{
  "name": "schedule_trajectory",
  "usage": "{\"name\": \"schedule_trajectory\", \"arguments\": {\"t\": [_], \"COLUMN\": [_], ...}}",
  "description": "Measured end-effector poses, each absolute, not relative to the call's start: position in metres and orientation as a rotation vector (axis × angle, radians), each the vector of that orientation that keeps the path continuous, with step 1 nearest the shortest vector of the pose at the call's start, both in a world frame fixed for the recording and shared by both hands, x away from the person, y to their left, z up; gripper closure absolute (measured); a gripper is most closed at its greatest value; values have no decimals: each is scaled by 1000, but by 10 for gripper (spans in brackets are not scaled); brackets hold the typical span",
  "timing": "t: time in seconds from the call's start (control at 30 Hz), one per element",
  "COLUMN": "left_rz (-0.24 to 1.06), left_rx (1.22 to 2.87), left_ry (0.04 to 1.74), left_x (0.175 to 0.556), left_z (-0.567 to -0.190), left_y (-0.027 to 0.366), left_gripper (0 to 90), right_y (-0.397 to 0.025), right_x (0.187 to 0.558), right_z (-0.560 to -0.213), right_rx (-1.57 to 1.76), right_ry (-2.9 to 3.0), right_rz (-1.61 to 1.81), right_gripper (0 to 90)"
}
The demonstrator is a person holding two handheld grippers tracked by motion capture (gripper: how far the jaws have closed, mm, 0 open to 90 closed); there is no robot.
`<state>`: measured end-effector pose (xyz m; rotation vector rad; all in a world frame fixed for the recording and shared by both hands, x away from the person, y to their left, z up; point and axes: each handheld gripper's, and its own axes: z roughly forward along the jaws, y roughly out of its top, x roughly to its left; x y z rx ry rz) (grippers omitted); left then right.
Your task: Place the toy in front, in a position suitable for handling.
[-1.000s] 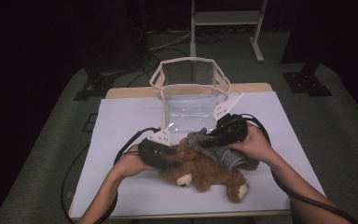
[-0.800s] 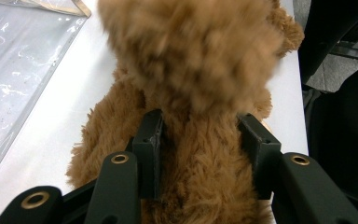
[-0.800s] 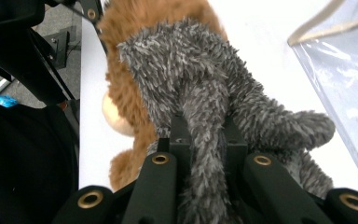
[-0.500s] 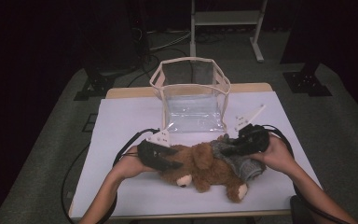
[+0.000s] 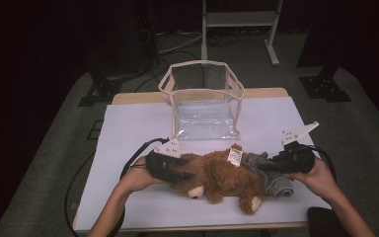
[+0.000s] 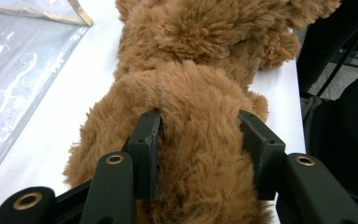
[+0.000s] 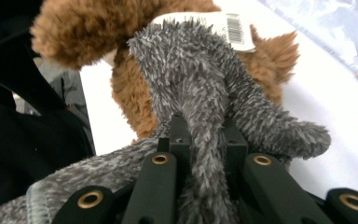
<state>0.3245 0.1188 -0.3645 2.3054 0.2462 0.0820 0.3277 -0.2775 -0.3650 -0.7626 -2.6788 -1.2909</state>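
A white tag (image 7: pixel 223 25) with a barcode, its print too small to read, sits on the brown plush toy (image 5: pixel 222 175) lying on the desk (image 5: pixel 128 128). The left gripper (image 6: pixel 200 140) reaches in low, fingers clamped around brown fur; the right gripper (image 7: pixel 204 140) pinches the grey fuzzy garment (image 7: pixel 200 74) beside it.

White table (image 5: pixel 128 128), its wooden far edge showing behind the covering; clear plastic bag (image 5: pixel 203 101) with cream trim standing open near the table's far middle, its front panel lying flat on the surface; grey carpeted floor (image 5: pixel 59 143) around the table; pale metal frame (image 5: pixel 239 19) on the floor well behind; black stand feet at far left (image 5: pixel 101 91) and far right (image 5: pixel 325 86); dark cables (image 5: pixel 175 42) trailing across the floor.
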Motion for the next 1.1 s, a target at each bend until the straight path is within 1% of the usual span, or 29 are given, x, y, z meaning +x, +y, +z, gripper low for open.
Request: {"name": "schedule_trajectory", "arguments": {"t": [0.2,0.37,0.57,0.63,0.73,0.83,0.93,1.1], "left_rz": [88,98,110,116,124,129,134,149], "left_rx": [2309,2320,2297,2297,2301,2292,2295,2297], "left_ry": [246,236,229,223,215,224,216,242], "left_x": [322,322,320,319,318,317,317,315], "left_z": [-365,-364,-366,-366,-366,-366,-364,-357], "left_y": [116,114,116,116,116,117,118,121], "left_gripper": [541,540,536,535,531,518,476,368], "right_y": [-258,-223,-185,-171,-152,-143,-147,-159], "right_x": [331,338,351,356,360,357,353,349], "right_z": [-337,-313,-297,-299,-311,-327,-339,-348], "right_rx": [-667,-544,-429,-407,-377,-360,-386,-425], "right_ry": [-2727,-2754,-2779,-2782,-2801,-2822,-2809,-2776], "right_rz": [-1310,-1297,-1280,-1246,-1141,-1053,-1039,-1091], "right_gripper": [792,791,792,792,791,792,793,795]}}
